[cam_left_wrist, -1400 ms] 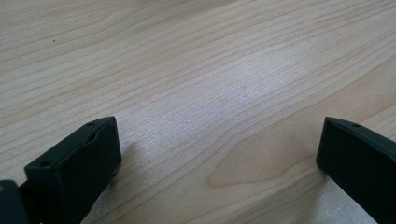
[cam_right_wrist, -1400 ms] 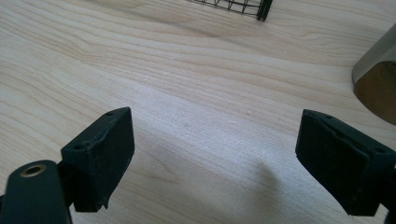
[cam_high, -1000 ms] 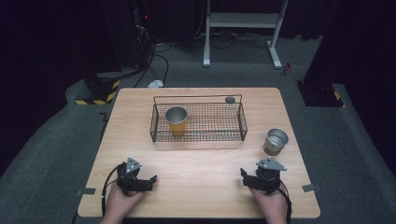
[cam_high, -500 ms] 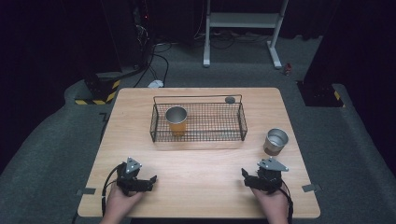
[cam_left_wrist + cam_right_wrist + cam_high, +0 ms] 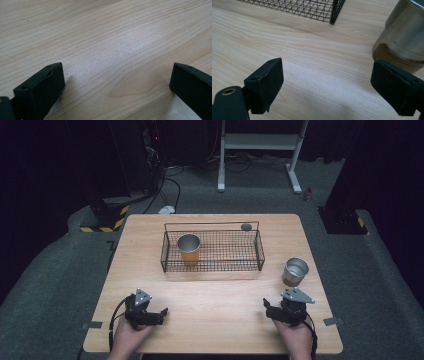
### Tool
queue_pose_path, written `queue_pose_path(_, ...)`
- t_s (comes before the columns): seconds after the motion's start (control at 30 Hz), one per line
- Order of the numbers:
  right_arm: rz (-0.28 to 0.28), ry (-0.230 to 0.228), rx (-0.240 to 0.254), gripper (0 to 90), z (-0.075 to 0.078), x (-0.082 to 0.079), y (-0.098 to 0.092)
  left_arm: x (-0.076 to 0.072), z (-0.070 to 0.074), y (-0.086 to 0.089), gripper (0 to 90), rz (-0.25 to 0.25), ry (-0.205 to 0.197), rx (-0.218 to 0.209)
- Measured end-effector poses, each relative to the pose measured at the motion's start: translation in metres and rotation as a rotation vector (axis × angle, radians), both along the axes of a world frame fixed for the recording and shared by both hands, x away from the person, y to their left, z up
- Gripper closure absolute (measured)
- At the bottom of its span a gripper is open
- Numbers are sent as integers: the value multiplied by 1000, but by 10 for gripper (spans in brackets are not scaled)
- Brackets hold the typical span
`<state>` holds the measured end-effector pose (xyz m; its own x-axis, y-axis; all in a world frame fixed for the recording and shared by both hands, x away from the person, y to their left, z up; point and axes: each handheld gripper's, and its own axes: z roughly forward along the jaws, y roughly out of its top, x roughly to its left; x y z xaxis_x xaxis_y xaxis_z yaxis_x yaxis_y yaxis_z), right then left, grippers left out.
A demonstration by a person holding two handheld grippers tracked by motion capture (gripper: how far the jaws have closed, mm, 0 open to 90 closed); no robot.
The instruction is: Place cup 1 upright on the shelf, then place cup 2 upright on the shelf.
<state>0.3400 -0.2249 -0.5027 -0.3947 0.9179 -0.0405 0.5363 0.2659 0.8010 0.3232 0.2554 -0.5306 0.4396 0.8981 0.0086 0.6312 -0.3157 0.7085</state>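
Note:
My left gripper rests low over the wooden table near its front left, held in a hand. In the left gripper view, this gripper is open, with only bare wood between the jaws. At the front right, my right gripper is also held in a hand. It stands open with nothing in it. Just ahead of its right jaw, a steel cup stands upright on the table. Farther back, an orange cup stands in the left end of a black wire basket.
One corner of the basket shows ahead of the right gripper. A small dark round thing lies on the table behind the basket. Bare wood stretches between the basket and both grippers. The table's front edge is close behind the hands.

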Motion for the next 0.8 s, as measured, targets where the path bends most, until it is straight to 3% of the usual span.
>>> queue_pose_path(0.5, -46, -5, -15, 110, 2, 4, -8, 0, 0, 0, 2, -6, -2, -3)
queue_pose_path(0.8, -90, -14, -3, 108, 4, 7, -30, 0, 0, -1, 2, 3, -3, -6)
